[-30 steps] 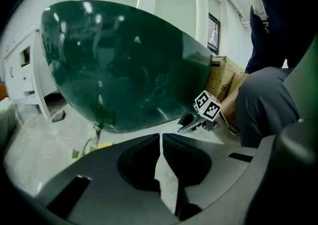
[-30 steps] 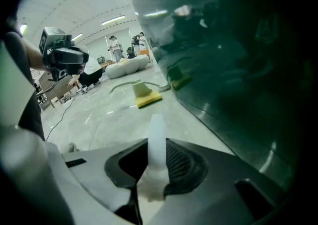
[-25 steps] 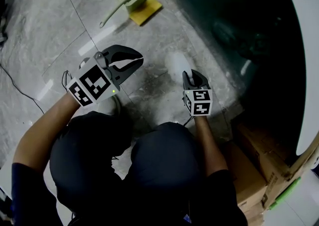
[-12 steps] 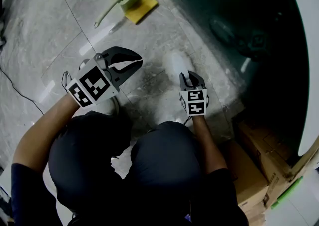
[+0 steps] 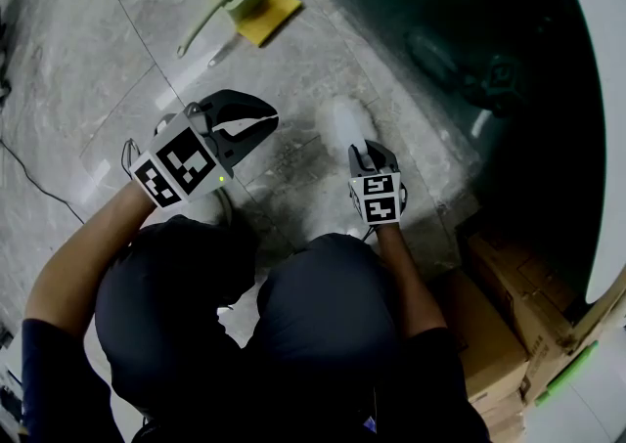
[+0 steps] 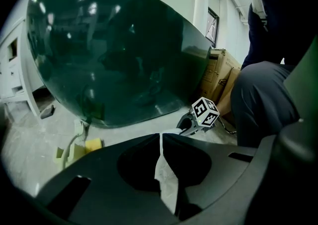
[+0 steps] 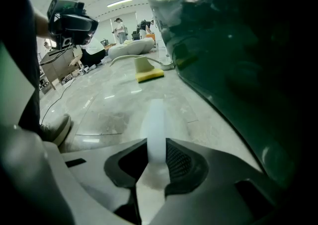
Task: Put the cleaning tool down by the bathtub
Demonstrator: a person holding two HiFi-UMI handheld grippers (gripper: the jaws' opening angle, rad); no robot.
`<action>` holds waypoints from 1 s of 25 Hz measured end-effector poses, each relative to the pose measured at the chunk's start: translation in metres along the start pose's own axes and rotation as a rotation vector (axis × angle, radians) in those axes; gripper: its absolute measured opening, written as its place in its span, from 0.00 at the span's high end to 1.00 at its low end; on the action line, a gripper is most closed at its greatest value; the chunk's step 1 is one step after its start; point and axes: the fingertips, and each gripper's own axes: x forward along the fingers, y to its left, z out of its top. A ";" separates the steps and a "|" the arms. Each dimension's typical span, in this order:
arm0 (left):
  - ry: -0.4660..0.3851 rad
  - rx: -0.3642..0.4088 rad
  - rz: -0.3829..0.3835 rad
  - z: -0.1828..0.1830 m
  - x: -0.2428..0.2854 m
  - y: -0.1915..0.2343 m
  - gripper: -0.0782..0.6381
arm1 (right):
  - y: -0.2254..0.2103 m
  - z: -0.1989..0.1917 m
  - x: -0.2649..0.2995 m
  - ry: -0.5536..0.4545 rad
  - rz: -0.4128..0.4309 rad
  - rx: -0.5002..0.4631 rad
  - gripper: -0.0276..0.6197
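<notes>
The person (image 5: 245, 333) crouches beside the tub (image 5: 460, 69), dark-trousered knees nearest. Brown cardboard boxes (image 5: 499, 304) are stacked against the tub's side by the right elbow.

The right gripper (image 5: 370, 150) hangs low just beside the tub's wall. Its fingers (image 7: 181, 159) are easing apart, yet their ribbed pads lie against both faces of the tool (image 7: 155, 114), which stands between them. The tool is white, smooth and slightly translucent, a thin slab with a rounded far end. Its long axis runs straight out from the fingers, away from the person and alongside the tub's wall, roughly level with the floor (image 5: 127, 60). Whether its tip touches the floor cannot be told.

The left gripper (image 5: 274, 120), farther from the tub than the right one, has its black fingers clenched tip to tip. Nothing certain sits between them, and only a pale sliver shows in the slit behind the tips.

The floor is glossy grey marbled tile, with a pale patch ahead of the right gripper. Farther along the tub's foot, close beside it, lies a brush (image 5: 249, 3): a pale green curved handle on a block, with a flat yellow sponge (image 5: 269, 19) under it. The tub itself is deep green, glossy and bulging, with a white rim
</notes>
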 end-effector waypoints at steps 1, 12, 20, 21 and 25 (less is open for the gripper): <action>0.000 0.002 -0.003 0.000 0.001 0.000 0.83 | 0.000 -0.002 0.000 0.007 0.000 0.005 0.81; -0.018 -0.003 -0.022 -0.003 0.007 -0.001 0.83 | 0.004 -0.005 0.001 0.021 0.028 0.044 0.71; -0.023 -0.019 -0.022 -0.010 0.006 0.003 0.83 | -0.002 0.004 -0.004 -0.001 0.015 0.069 0.67; -0.023 -0.020 -0.022 -0.011 0.006 0.004 0.83 | -0.004 0.005 -0.005 -0.003 0.014 0.069 0.67; -0.027 -0.019 -0.027 -0.012 0.005 0.008 0.83 | -0.008 0.012 -0.011 -0.015 0.003 0.071 0.65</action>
